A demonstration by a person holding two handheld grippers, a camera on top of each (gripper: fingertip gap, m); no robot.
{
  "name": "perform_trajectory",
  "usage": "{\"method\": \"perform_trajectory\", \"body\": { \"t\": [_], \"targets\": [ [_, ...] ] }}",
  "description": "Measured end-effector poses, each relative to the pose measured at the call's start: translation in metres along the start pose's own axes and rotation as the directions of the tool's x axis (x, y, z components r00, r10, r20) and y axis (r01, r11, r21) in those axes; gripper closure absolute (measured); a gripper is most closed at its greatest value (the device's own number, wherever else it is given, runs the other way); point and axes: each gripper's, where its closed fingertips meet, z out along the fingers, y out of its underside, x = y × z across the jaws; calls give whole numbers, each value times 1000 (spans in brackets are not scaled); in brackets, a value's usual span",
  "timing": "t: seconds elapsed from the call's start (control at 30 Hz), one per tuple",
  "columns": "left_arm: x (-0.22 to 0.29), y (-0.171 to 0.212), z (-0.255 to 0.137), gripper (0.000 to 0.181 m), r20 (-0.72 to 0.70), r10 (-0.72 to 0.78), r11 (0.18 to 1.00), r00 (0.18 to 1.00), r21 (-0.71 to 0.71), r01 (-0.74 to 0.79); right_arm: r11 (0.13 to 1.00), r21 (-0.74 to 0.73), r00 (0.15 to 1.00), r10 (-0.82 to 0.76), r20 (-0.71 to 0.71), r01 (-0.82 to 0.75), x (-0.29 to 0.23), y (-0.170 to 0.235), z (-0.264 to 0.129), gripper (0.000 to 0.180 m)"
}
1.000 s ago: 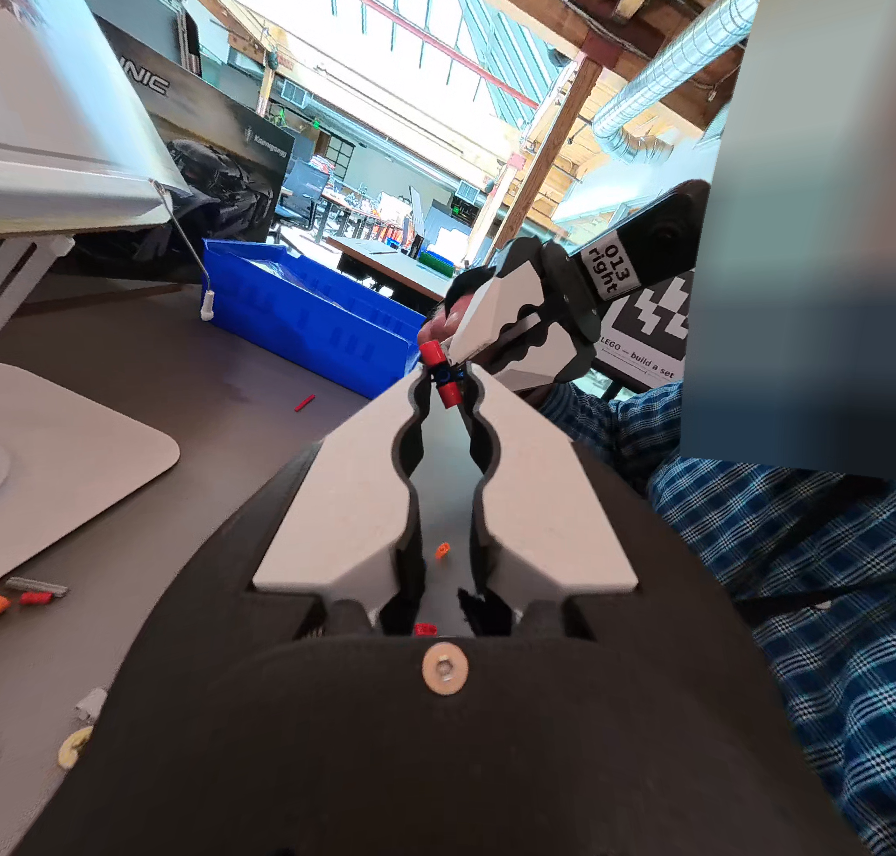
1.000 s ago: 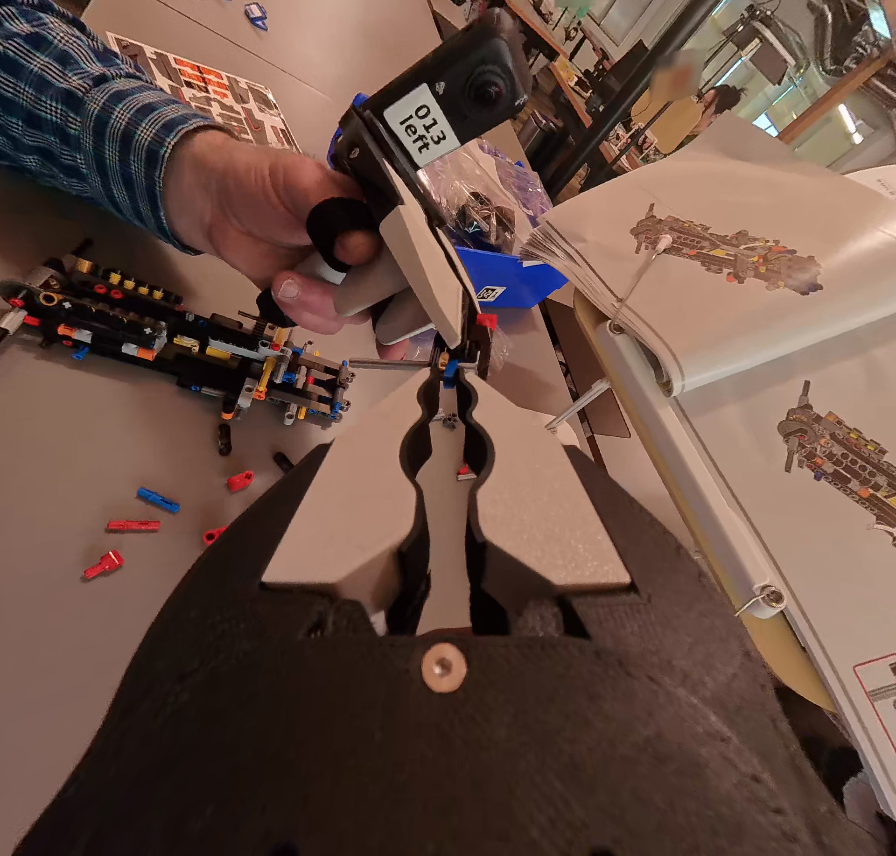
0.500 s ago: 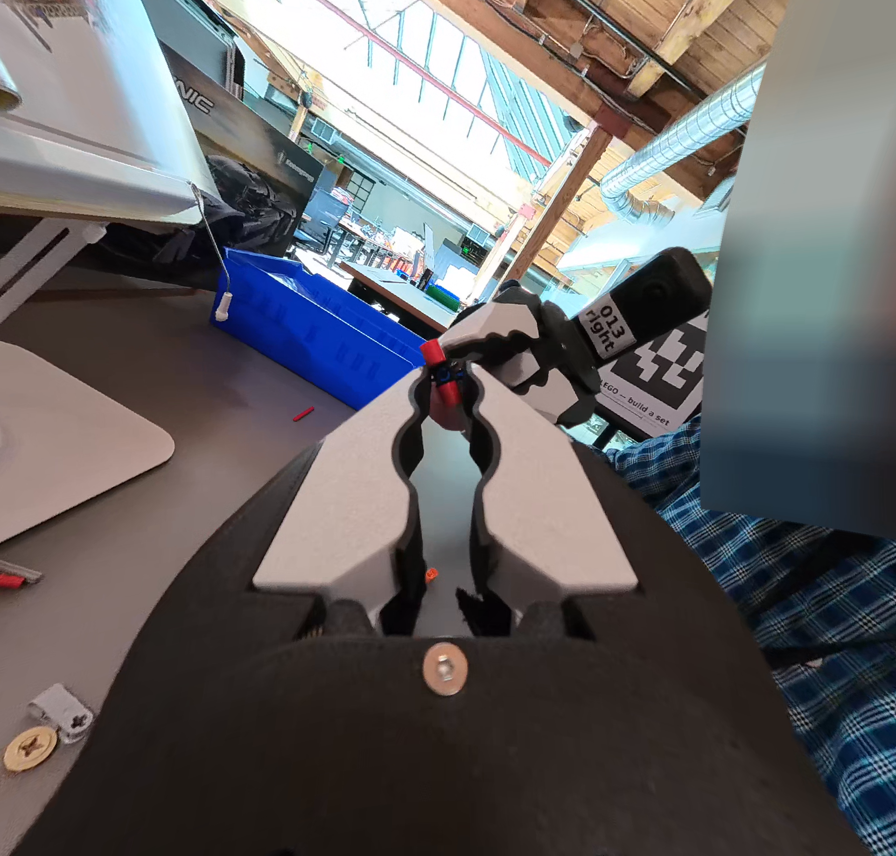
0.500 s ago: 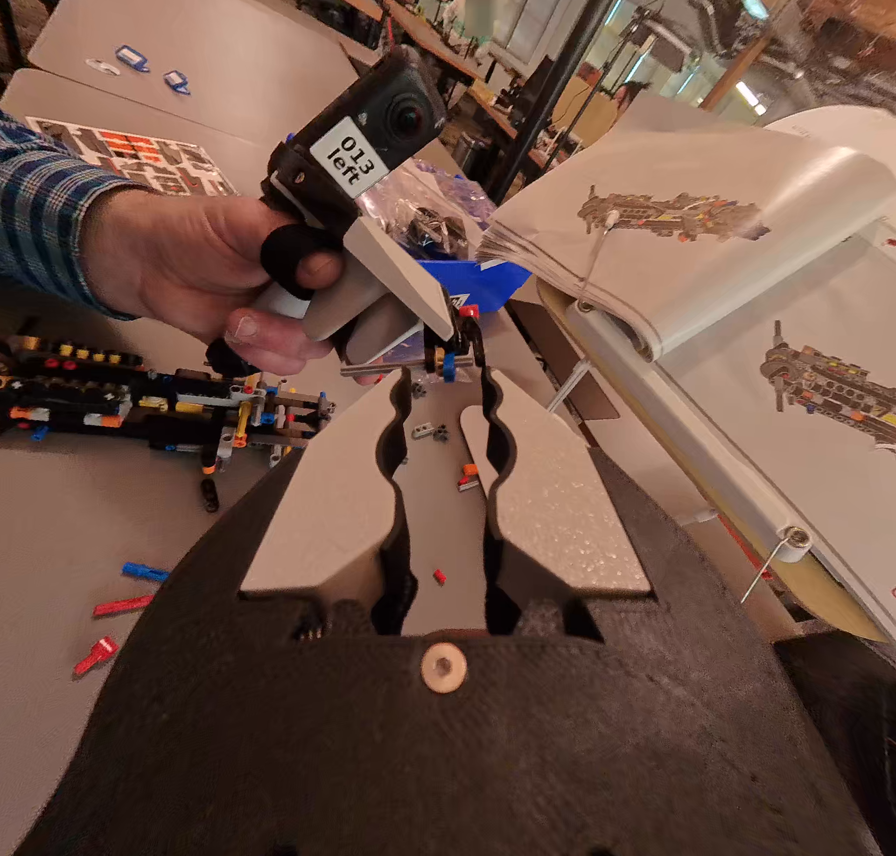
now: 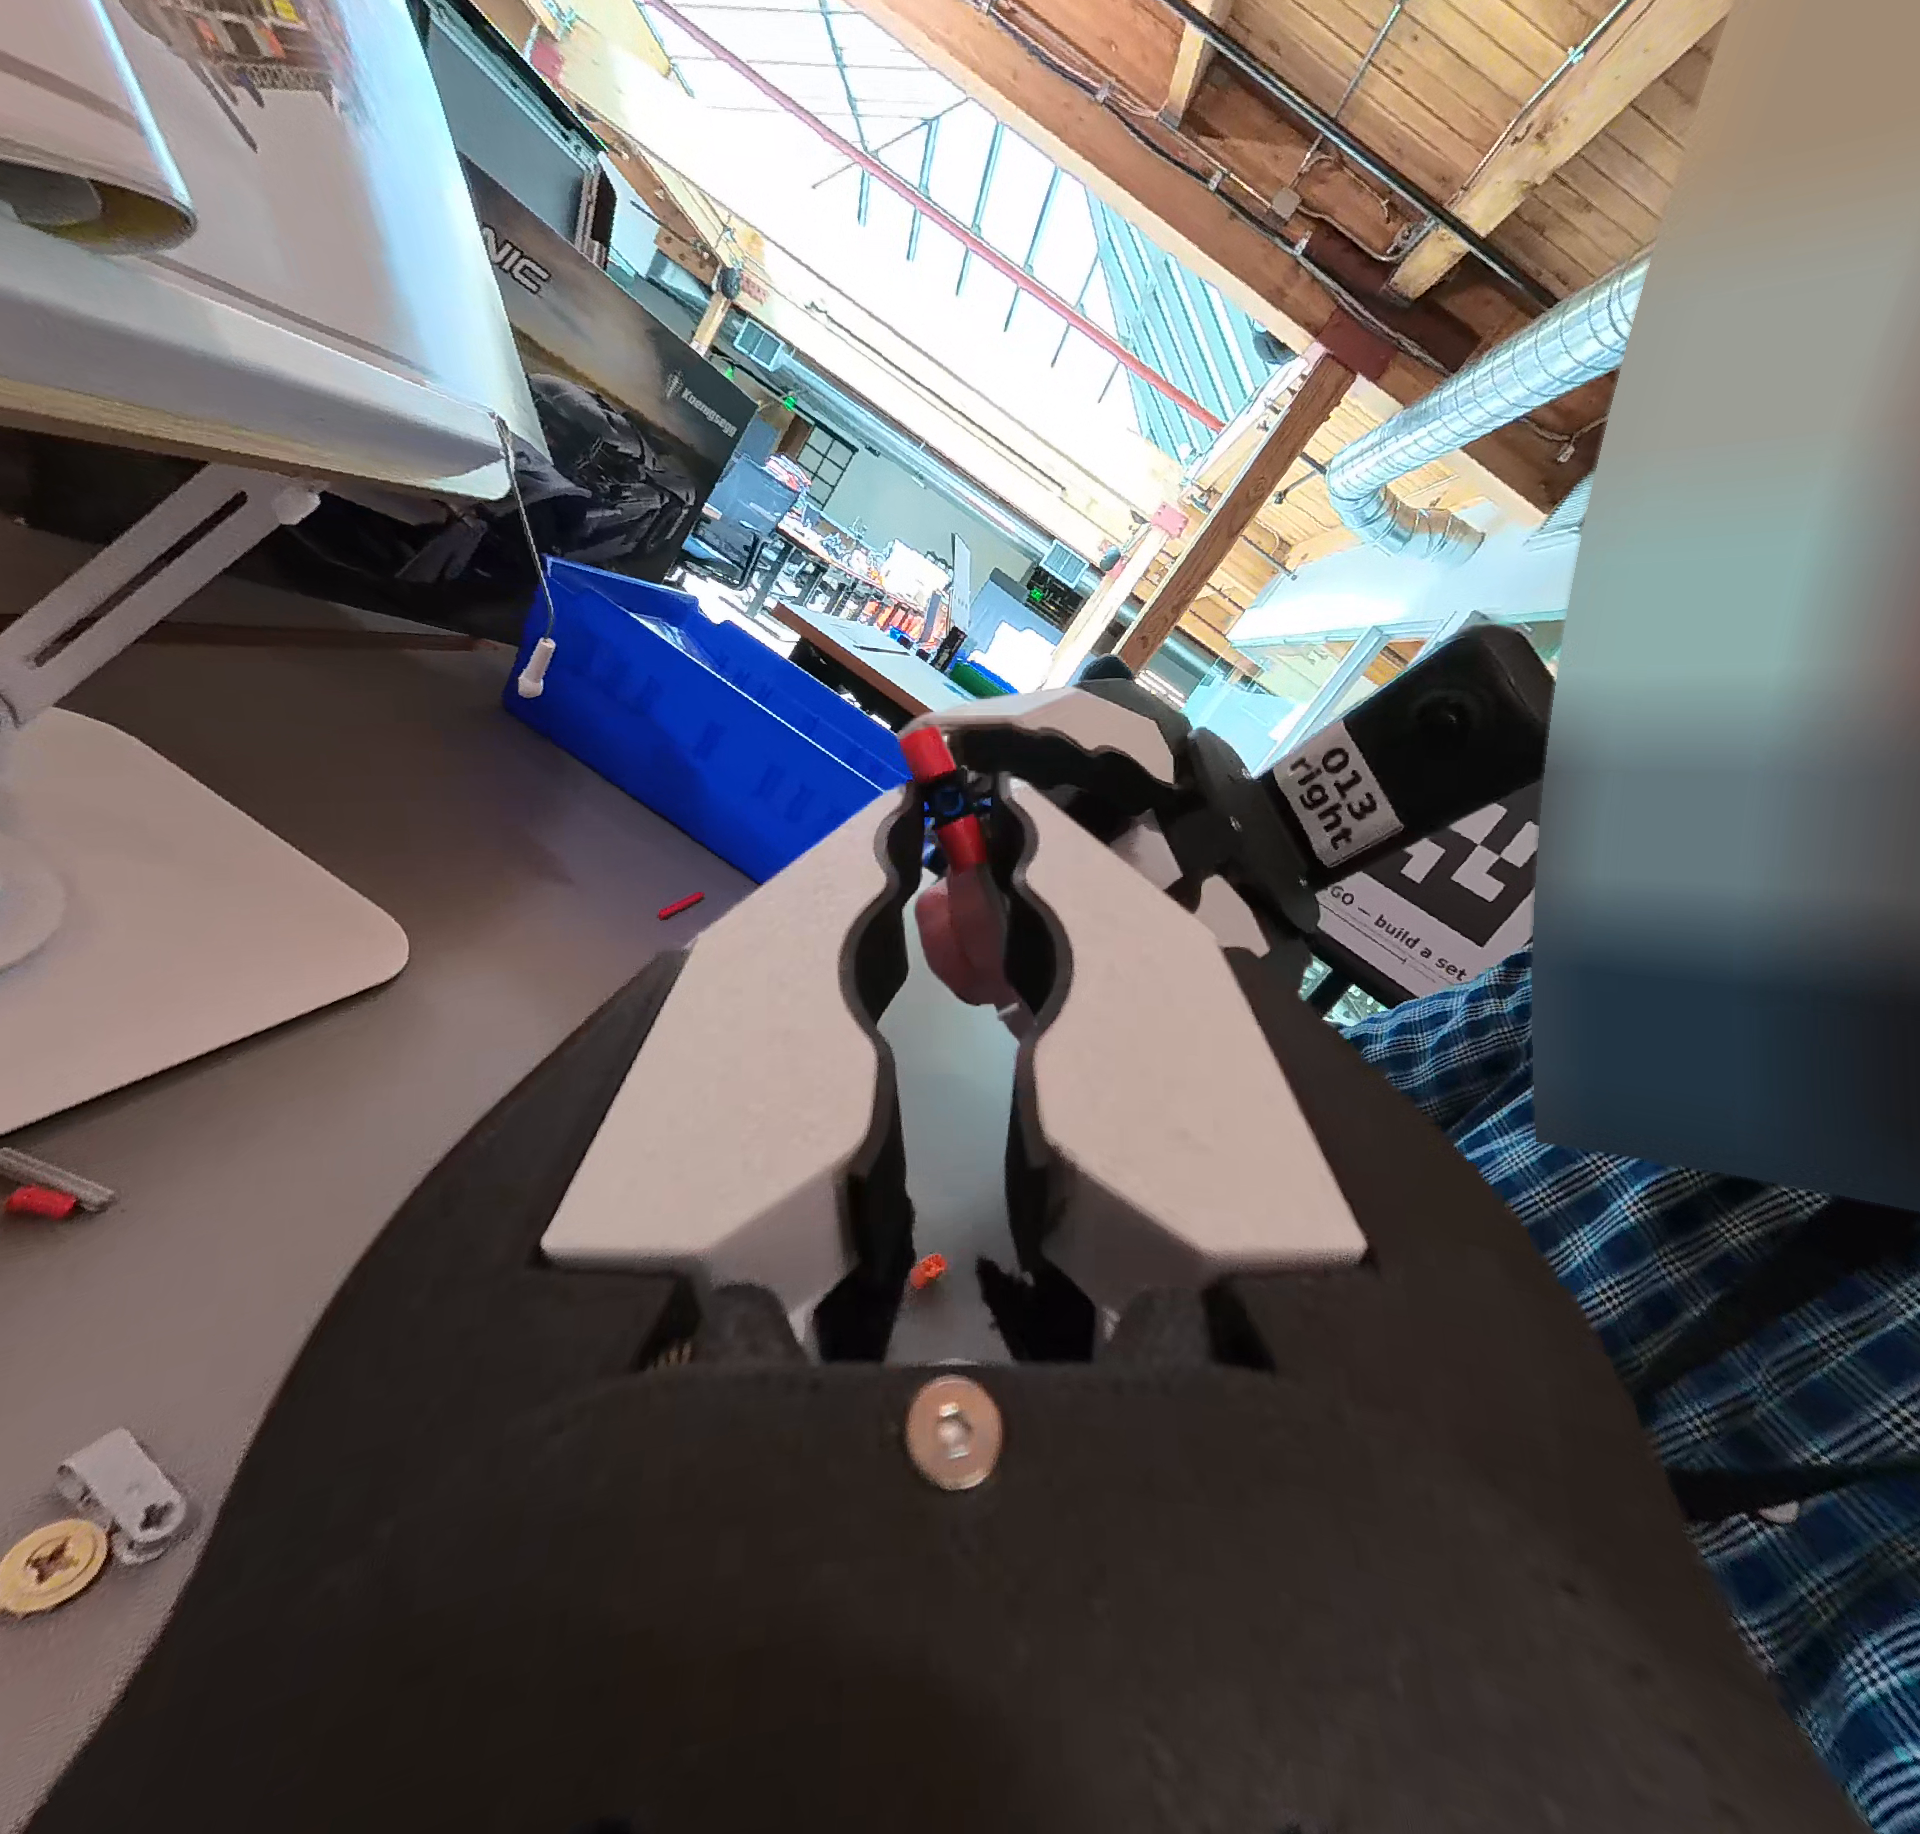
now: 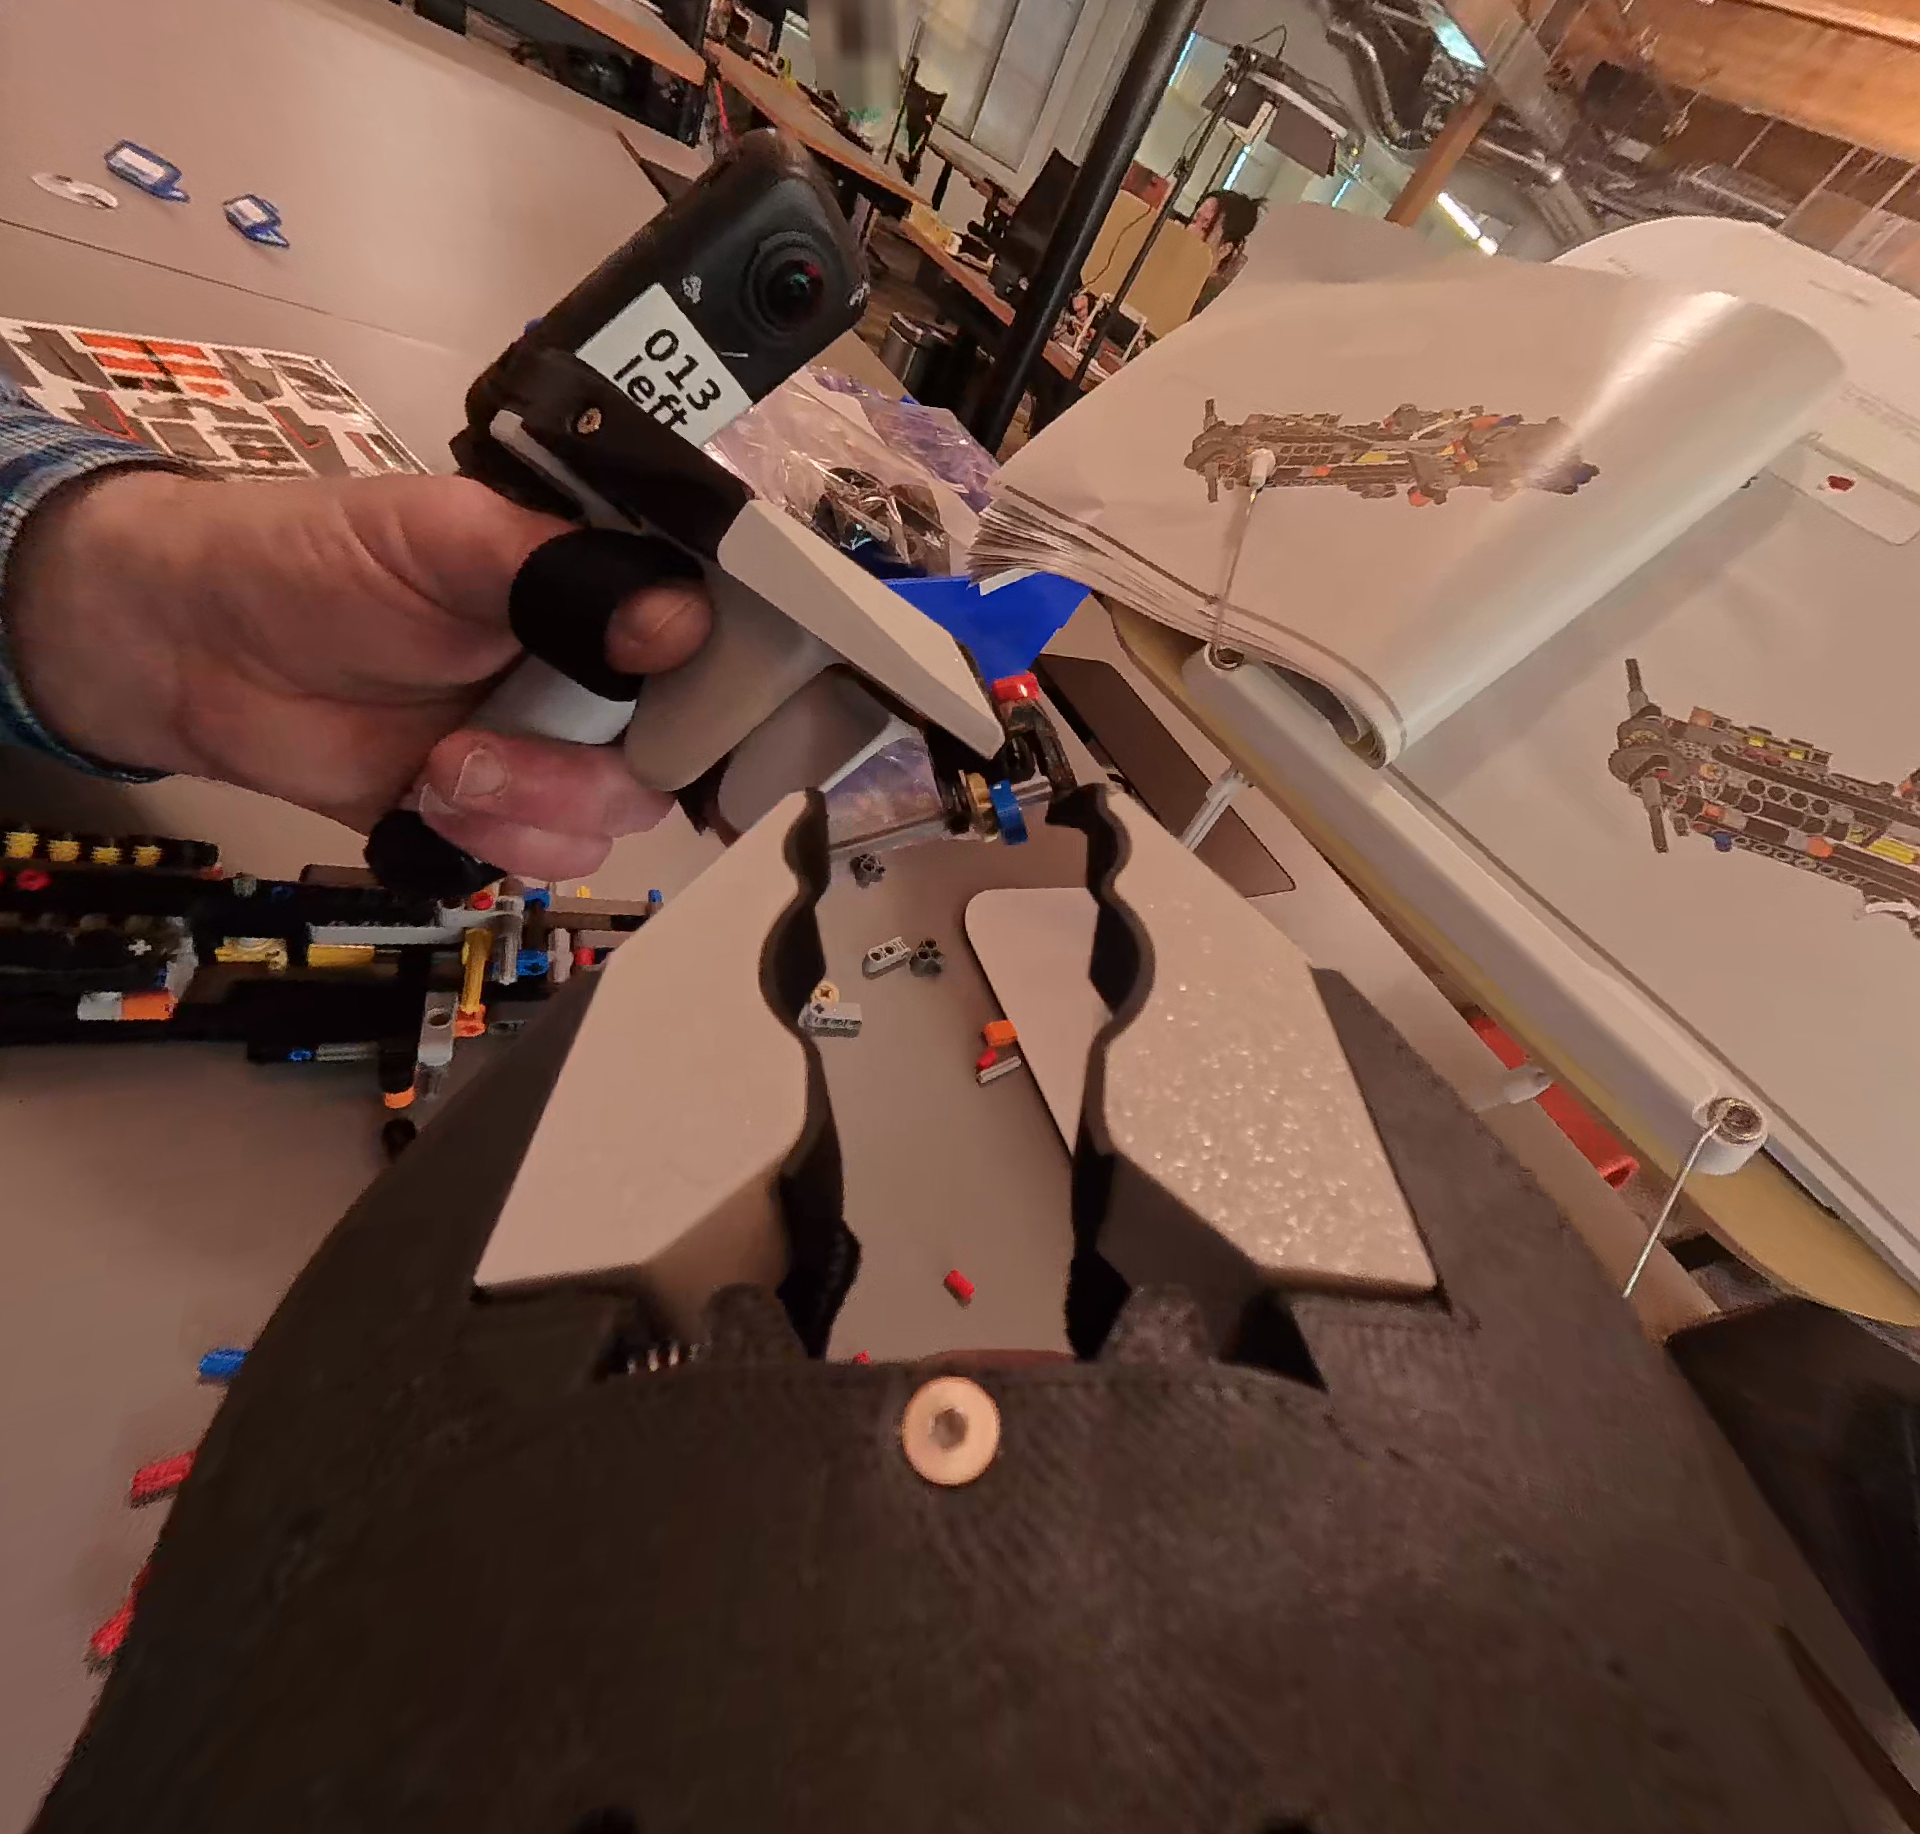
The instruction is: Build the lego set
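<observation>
My left gripper [image 5: 956, 813] is shut on a small lego sub-assembly [image 5: 948, 813] with red end pieces and a blue bush. In the right wrist view this sub-assembly [image 6: 997, 797] shows a grey axle, a tan and a blue bush, a black part and a red cap. My right gripper [image 6: 945, 818] is open, with its tips on either side of the axle and not touching it. One of its fingers [image 5: 1049, 719] shows just beyond the left tips. A long black multicoloured lego build [image 6: 260, 953] lies on the table at the left.
An open instruction booklet [image 6: 1455, 537] sits on a white stand at the right. A blue bin [image 5: 707, 735] with bags of parts stands behind. Loose small pieces [image 6: 883, 958] lie on the grey table [image 6: 208, 1213]. A sticker sheet [image 6: 187, 402] lies far left. A hand [image 6: 312, 621] holds the left gripper. Only a small space, under 4 cm, lies between the two pairs of fingers. My right gripper's tips are some 20 cm from the long black multicoloured lego build [image 6: 260, 953].
My right gripper was shut on the axle end a second ago; it has opened wide. The left gripper keeps its hold and both have tilted upward a little.
</observation>
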Motion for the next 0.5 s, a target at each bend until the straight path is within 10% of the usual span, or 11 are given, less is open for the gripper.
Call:
{"method": "perform_trajectory", "body": {
  "t": [0.5],
  "targets": [
    [-3,2,1,171,16,12,1000,1000,-5,-12,996,-8,995,-88,57,88,-1,3,-2,134]
  ]
}}
